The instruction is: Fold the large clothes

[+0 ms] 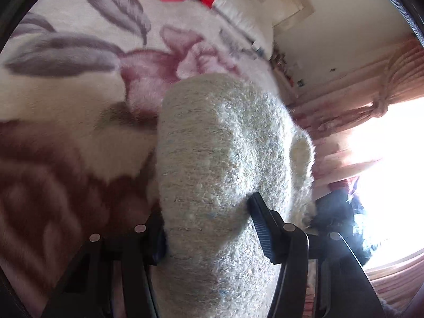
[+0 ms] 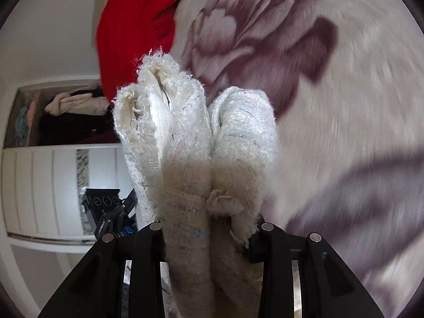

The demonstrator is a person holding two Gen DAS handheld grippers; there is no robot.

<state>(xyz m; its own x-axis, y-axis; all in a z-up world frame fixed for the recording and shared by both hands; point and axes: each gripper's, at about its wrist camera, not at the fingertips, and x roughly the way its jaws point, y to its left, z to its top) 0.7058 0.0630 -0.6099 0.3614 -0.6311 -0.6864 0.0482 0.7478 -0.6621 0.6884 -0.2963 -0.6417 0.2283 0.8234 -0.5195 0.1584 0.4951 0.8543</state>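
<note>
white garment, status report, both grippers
Left gripper clamped on white fuzzy garment. Right gripper clamped on its bunched folds. Red garment lies apart on floral blanket.

Bed (image 1: 66,100) covered by a plush cream blanket (image 2: 344,106) with large mauve and pink flower print. Red cloth heap (image 2: 127,34) at the far end of the bed (garment type not discernible). Walls (image 1: 331,26) plain cream. Right side, left-wrist view: window (image 1: 397,172) strongly overexposed, flanked by pink gathered curtains (image 1: 392,74). Left side, right-wrist view: white panelled wardrobe (image 2: 39,185), with an open compartment (image 2: 66,111) above holding folded textiles. Black equipment (image 2: 106,209) stands near the wardrobe.
</note>
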